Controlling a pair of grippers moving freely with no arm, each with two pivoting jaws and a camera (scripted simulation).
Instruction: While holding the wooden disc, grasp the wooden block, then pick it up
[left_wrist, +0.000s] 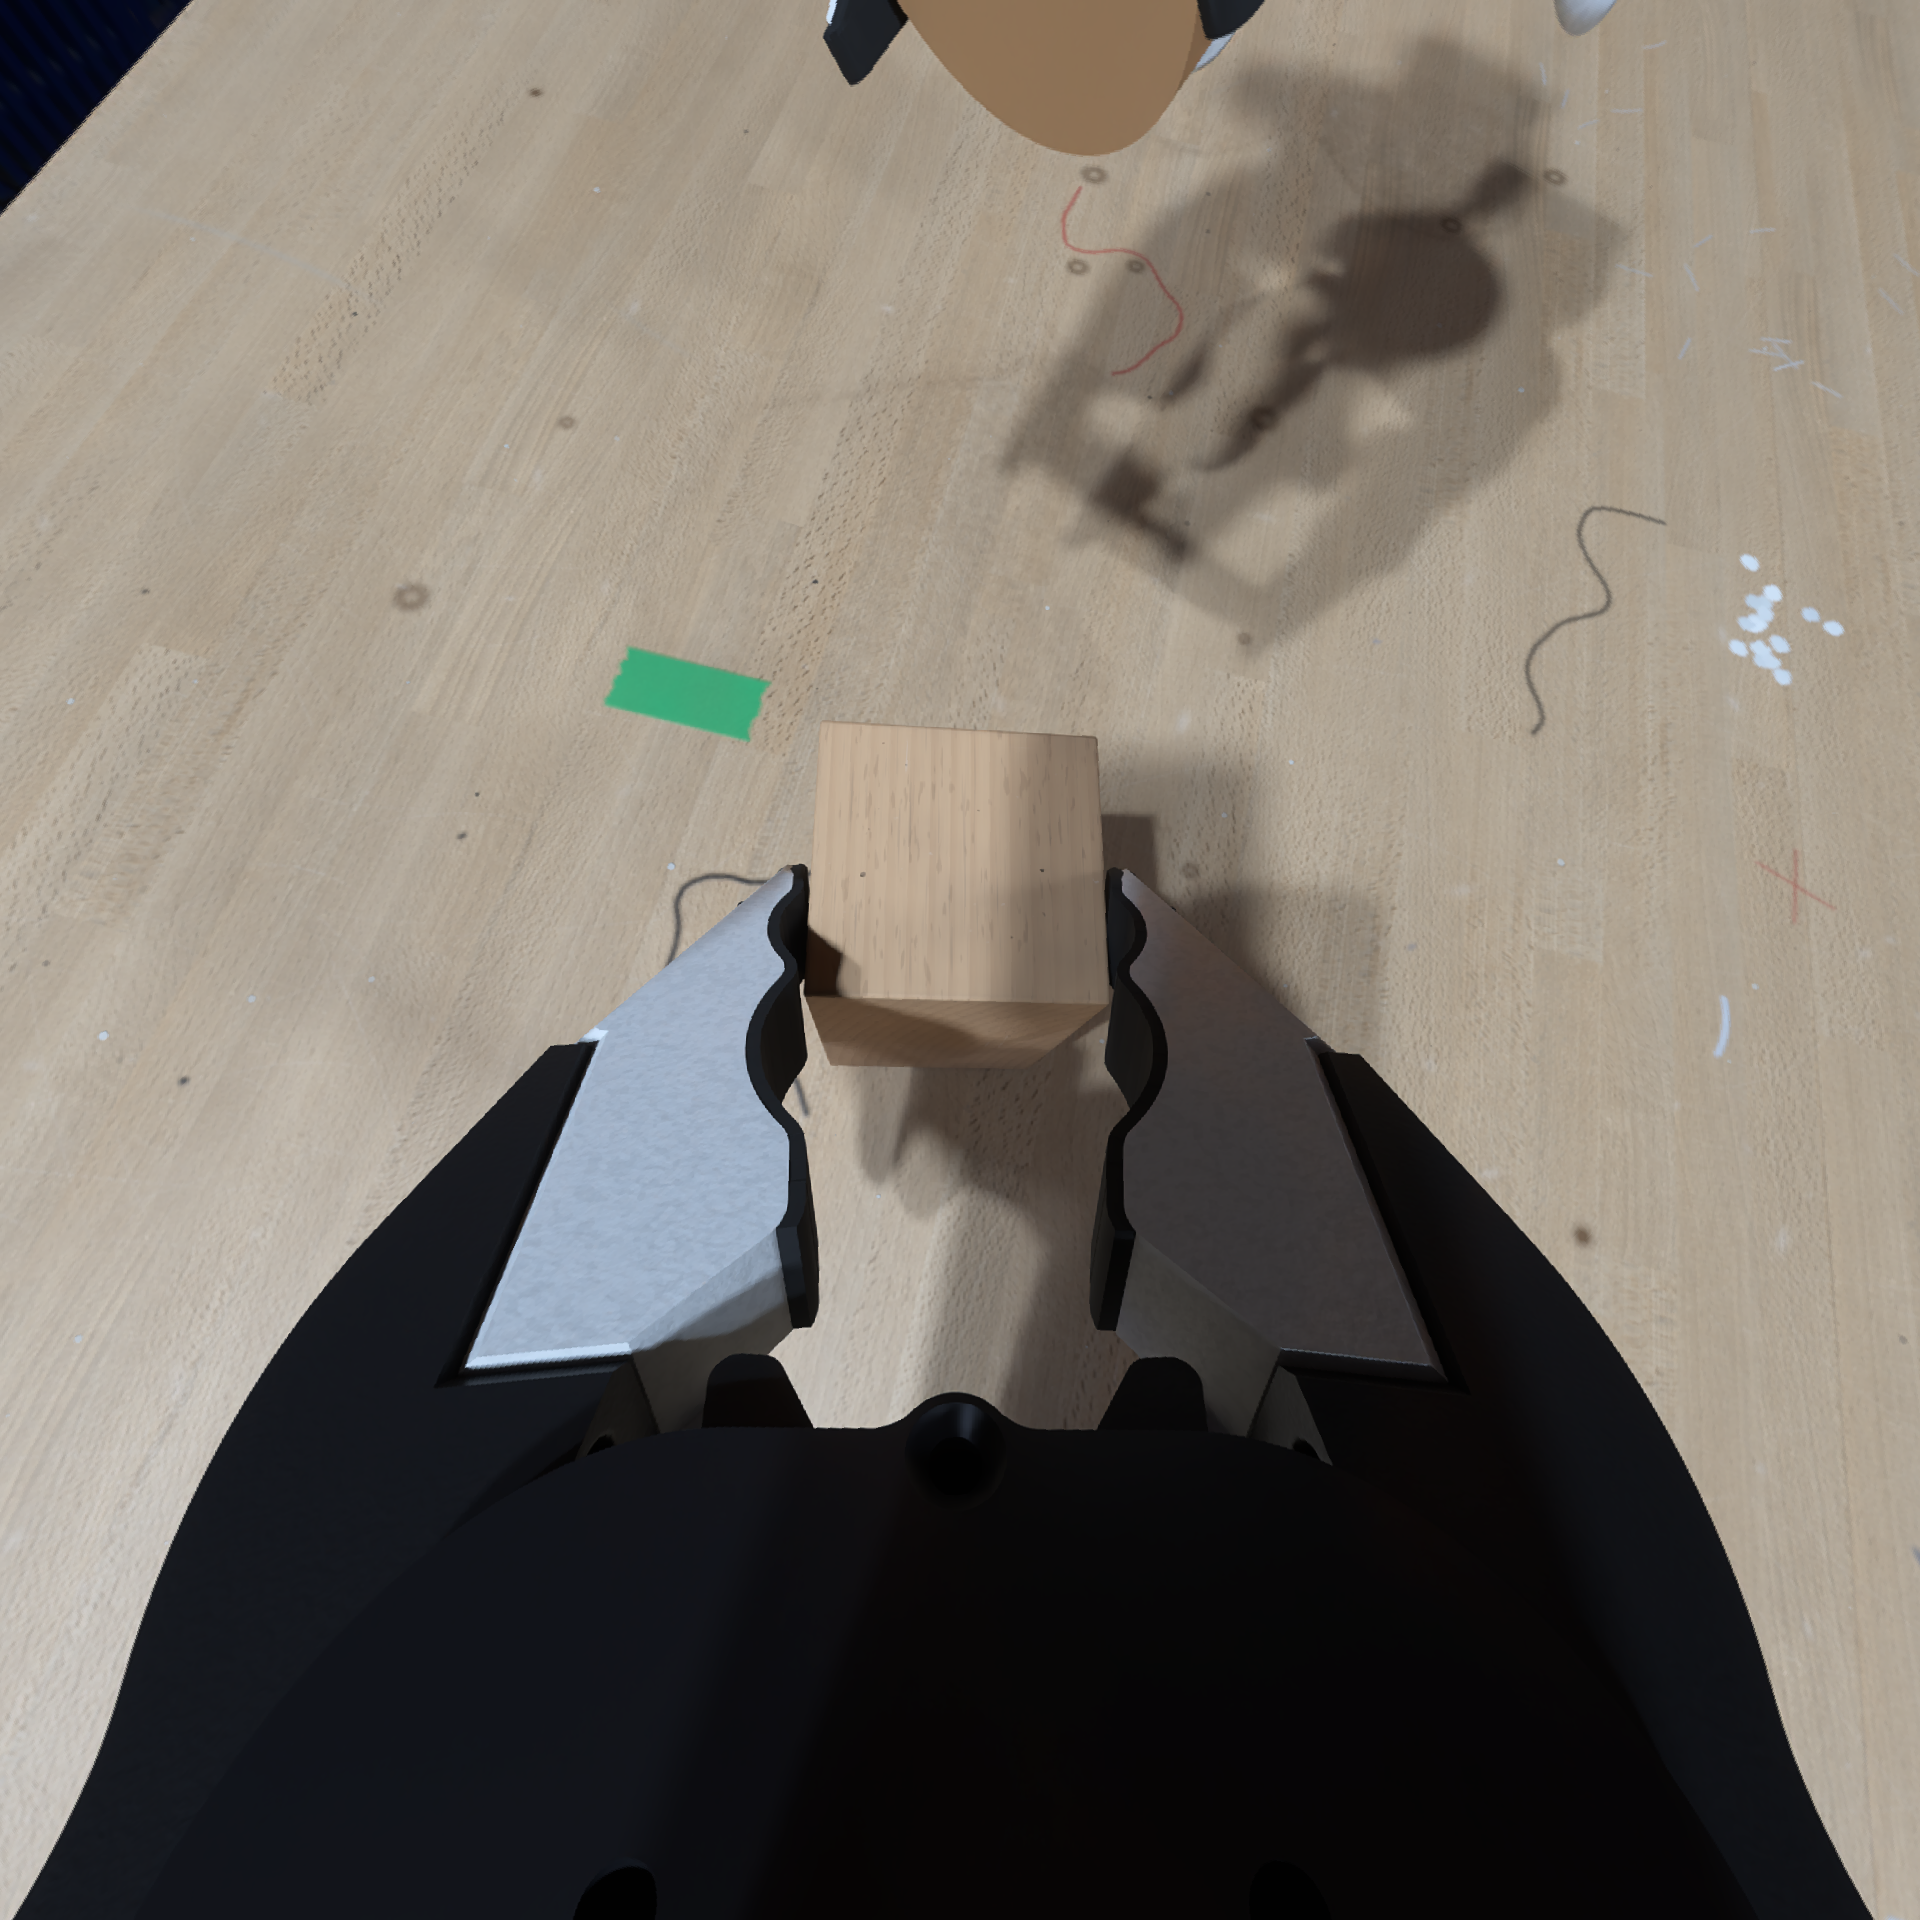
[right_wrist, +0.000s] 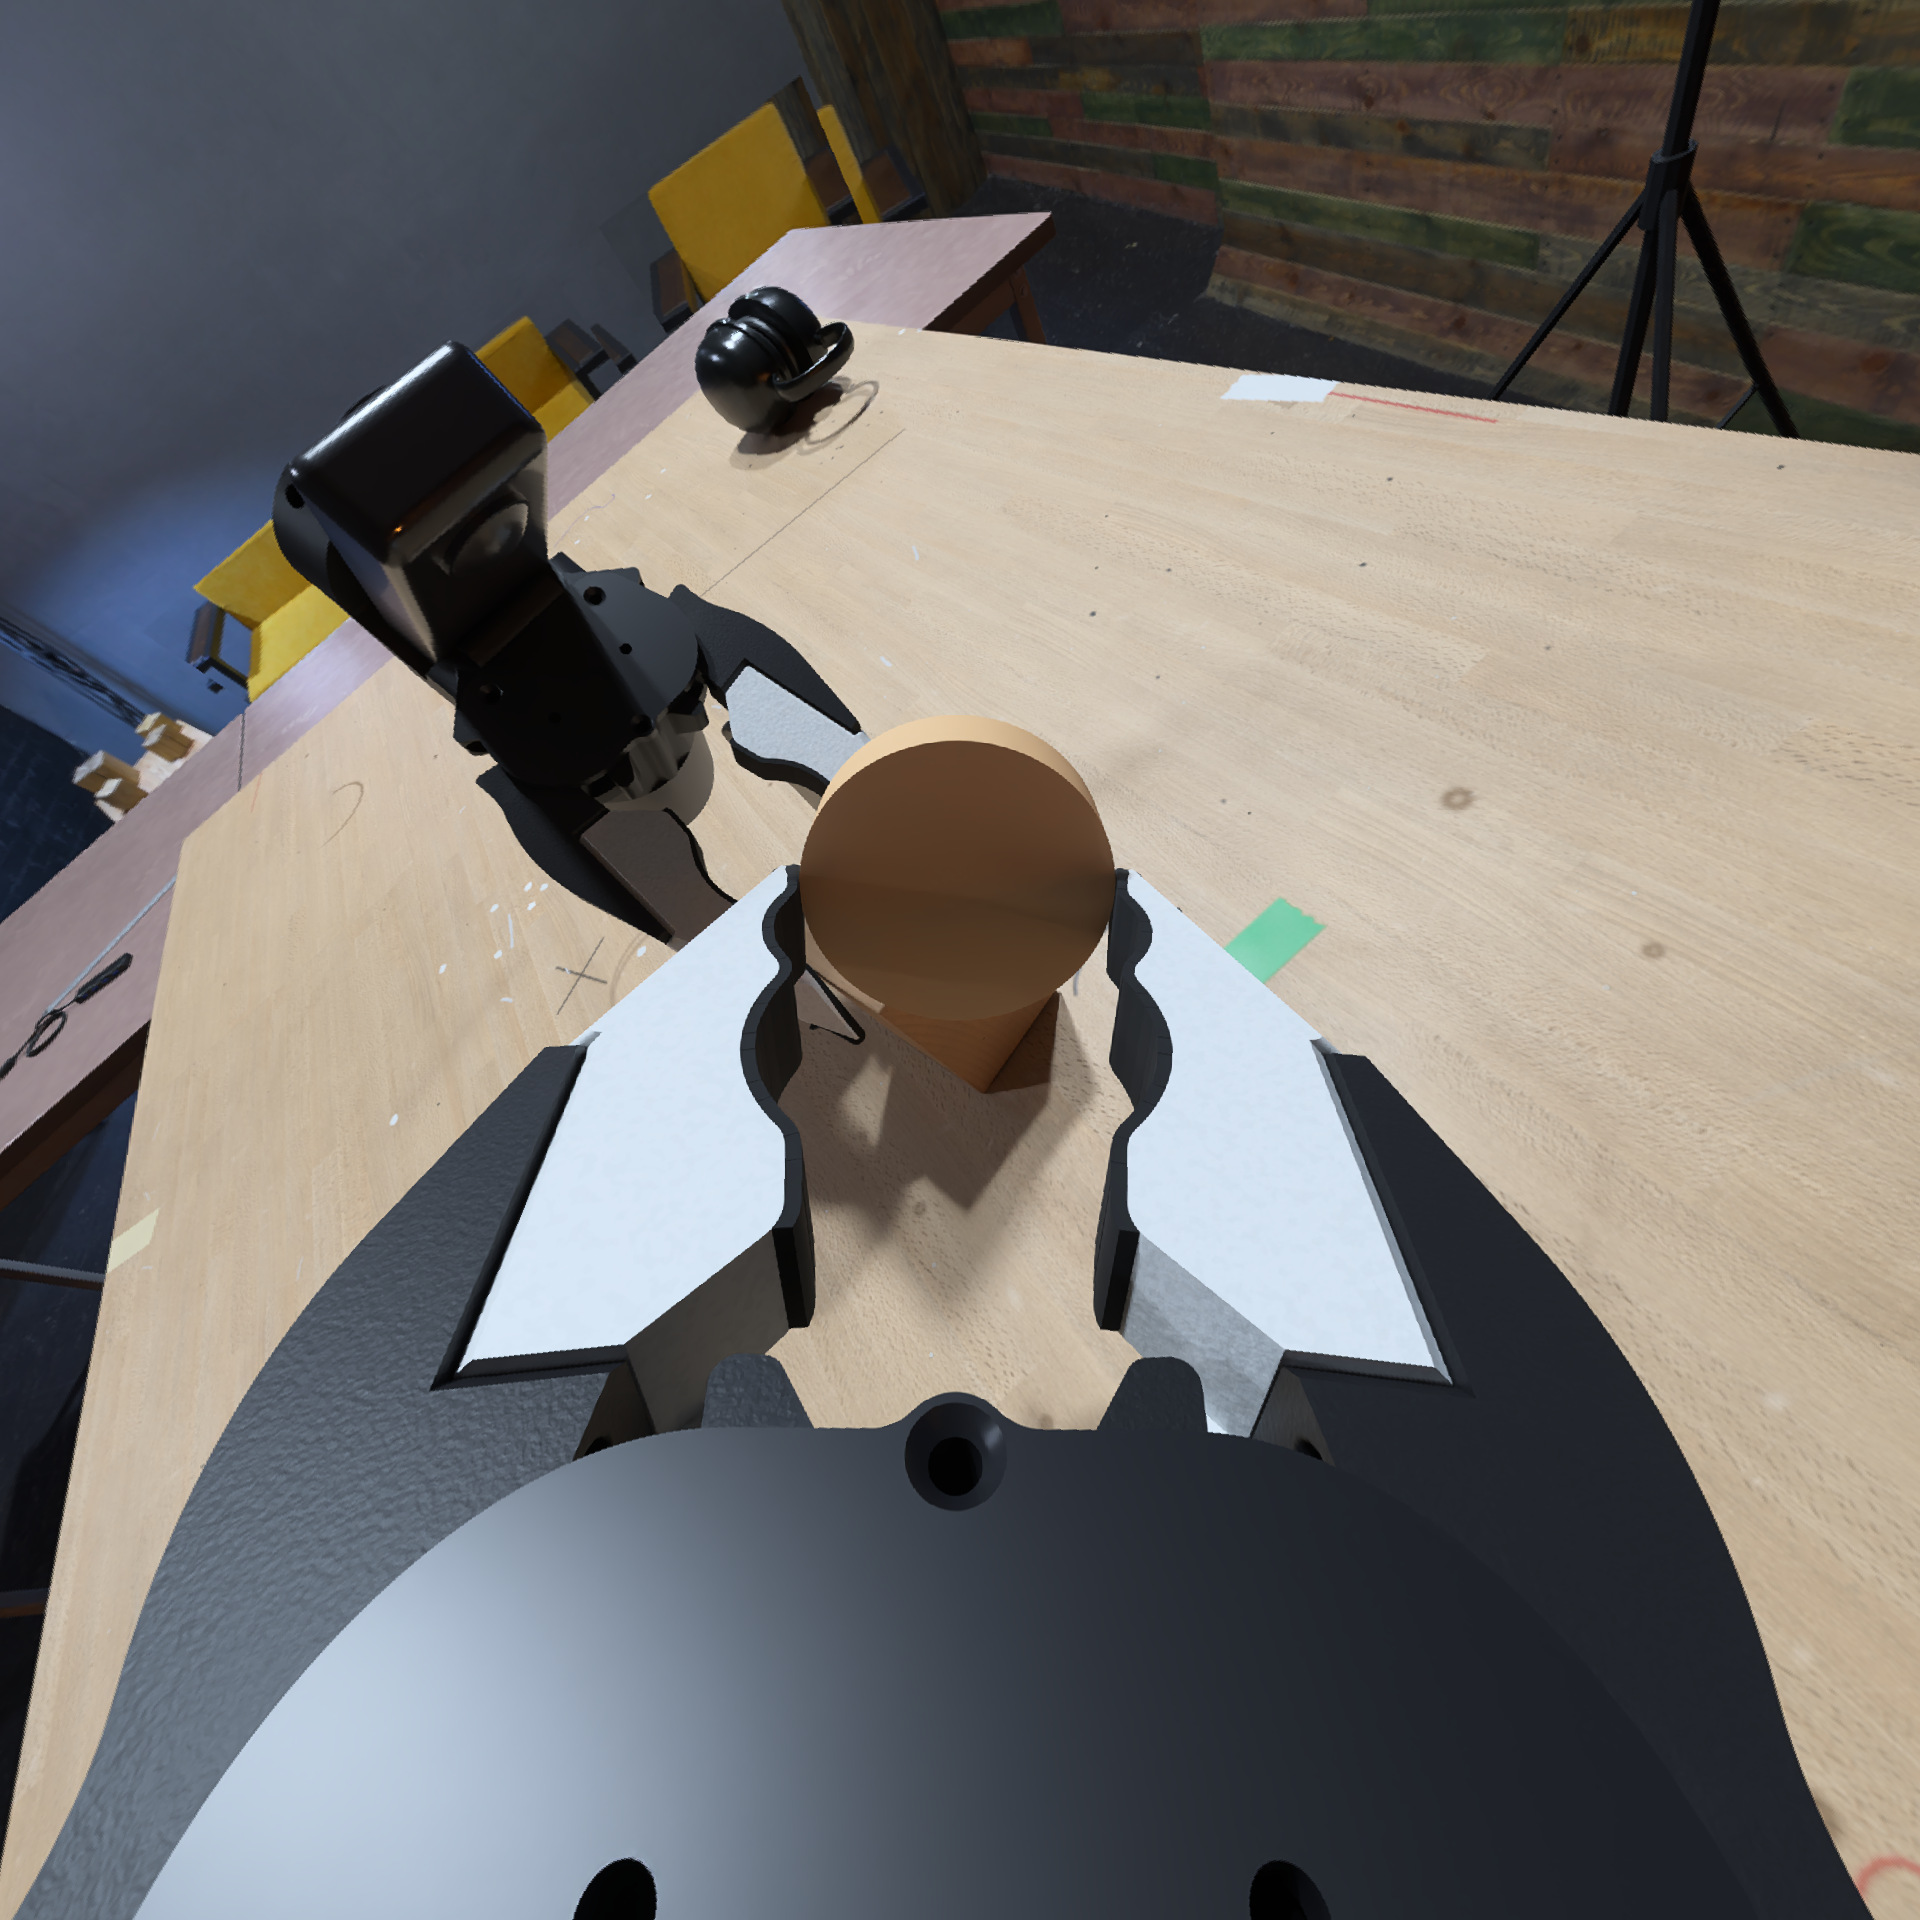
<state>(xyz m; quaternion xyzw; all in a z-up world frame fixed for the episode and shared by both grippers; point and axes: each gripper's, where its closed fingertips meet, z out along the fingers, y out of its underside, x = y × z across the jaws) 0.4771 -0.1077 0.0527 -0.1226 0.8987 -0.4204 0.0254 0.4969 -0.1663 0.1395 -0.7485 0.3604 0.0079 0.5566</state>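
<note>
A light wooden block stands between the fingertips of my left gripper, and both pads touch its sides. I cannot tell whether it is raised off the table. My right gripper is shut on a round wooden disc, held on edge in the air above the block. The disc also shows at the top of the left wrist view. In the right wrist view the left gripper reaches in from the left, its fingertips hidden behind the disc.
A green strip of tape lies on the table just left of the block. A black rounded object sits at the table's far corner. Beyond stand a second table, yellow chairs and a black tripod.
</note>
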